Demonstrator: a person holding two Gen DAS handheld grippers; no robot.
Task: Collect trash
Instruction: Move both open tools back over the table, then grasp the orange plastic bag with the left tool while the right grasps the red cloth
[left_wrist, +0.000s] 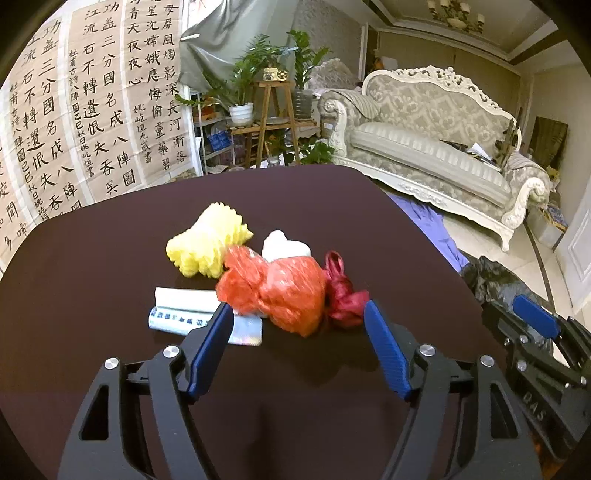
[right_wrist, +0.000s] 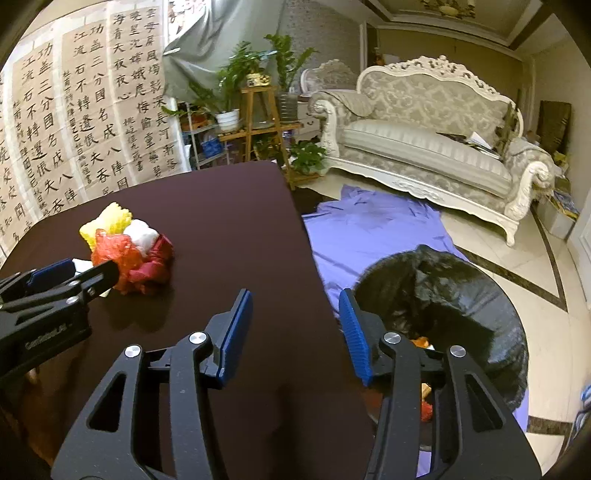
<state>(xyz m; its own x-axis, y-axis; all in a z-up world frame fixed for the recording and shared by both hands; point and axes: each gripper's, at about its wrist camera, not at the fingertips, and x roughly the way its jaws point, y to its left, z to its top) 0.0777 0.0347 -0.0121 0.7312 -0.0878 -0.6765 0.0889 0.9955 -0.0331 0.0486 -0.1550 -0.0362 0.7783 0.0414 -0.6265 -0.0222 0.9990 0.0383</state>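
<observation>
1. The left gripper (left_wrist: 298, 314) hangs over the dark brown table (left_wrist: 110, 277), jaws wide apart and empty.
2. The trash sits clustered on the table just ahead of it: orange plastic bag (left_wrist: 273, 291), yellow foam net (left_wrist: 207, 243), white wad (left_wrist: 286, 245), dark red bag (left_wrist: 343, 295), paper packets (left_wrist: 184, 308).
3. The right gripper (right_wrist: 295, 306) straddles the table edge, jaws moderately apart and empty.
4. The black trash bag (right_wrist: 454, 299) stands open on the floor beside the table, on a purple sheet (right_wrist: 369, 225).
</observation>
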